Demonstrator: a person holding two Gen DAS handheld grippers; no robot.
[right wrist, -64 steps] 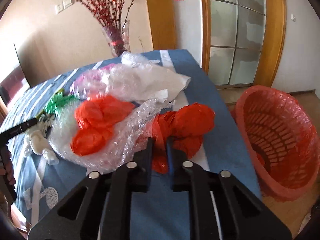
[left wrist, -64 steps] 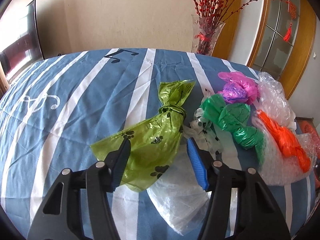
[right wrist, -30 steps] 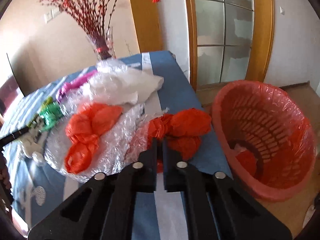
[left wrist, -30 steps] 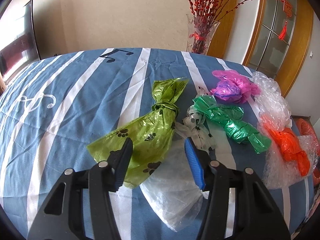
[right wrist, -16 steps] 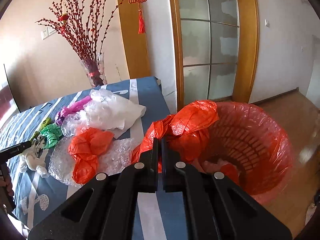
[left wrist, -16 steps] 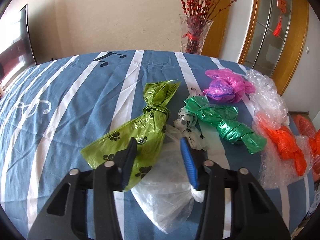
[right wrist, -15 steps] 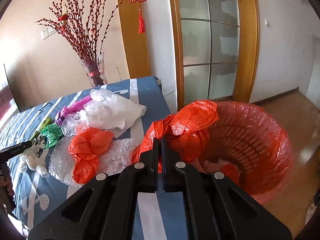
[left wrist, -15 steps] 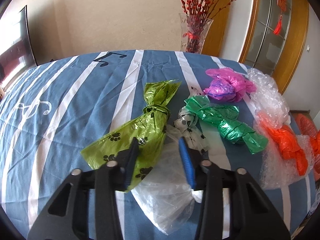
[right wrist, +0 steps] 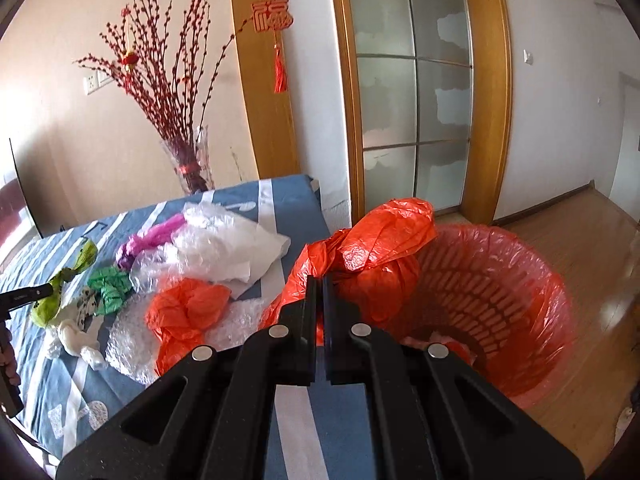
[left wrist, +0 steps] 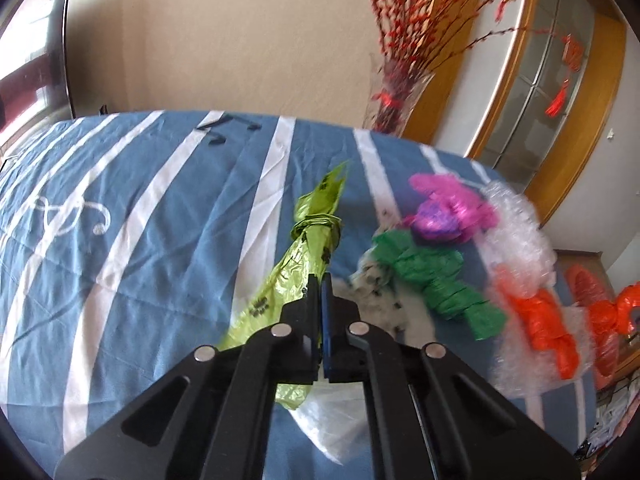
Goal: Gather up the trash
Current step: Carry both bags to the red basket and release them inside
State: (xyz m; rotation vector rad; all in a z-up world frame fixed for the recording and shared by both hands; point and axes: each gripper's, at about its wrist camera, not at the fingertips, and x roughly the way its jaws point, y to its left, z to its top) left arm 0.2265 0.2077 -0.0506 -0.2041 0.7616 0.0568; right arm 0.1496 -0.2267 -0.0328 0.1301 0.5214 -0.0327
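- Left wrist view: my left gripper point(left wrist: 320, 280) has its jaws clamped fully together on the green bag point(left wrist: 308, 252), a lime one printed with paw marks, pinched at its middle
- The green bag's long axis runs straight away from me, along the line of my fingers, its knotted neck at the far end and its loose tail hanging under my jaws; I judge it is partly lifted off the striped tablecloth point(left wrist: 140, 220)
- Just to the right of my jaws lie a clear bag point(left wrist: 340, 412), a spotted white wrapper point(left wrist: 376, 276), a dark green bag point(left wrist: 432, 276), a pink bag point(left wrist: 448, 208), bubble wrap point(left wrist: 516, 232) and an orange bag point(left wrist: 544, 324), all on the cloth
- The basket sits beyond the table's right edge, so my load has to travel right, across that whole row of litter
- Right wrist view: my right gripper point(right wrist: 319, 284) is shut tight on the red bag point(right wrist: 384, 248), gripping a fold of it near the knot, with the bulk of the bag standing up ahead of my fingertips
- The red basket point(right wrist: 532, 280), lined with red film, lies just ahead and to the right of my jaws and lower down, on the wooden floor beside the table; the red bag hangs at its near rim, not yet inside
- My right hand is by far the nearer to the basket; the left gripper point(right wrist: 28, 294) shows at the far left edge, well apart from it
- I judge my next move is a short reach forward and right over the rim, then letting go
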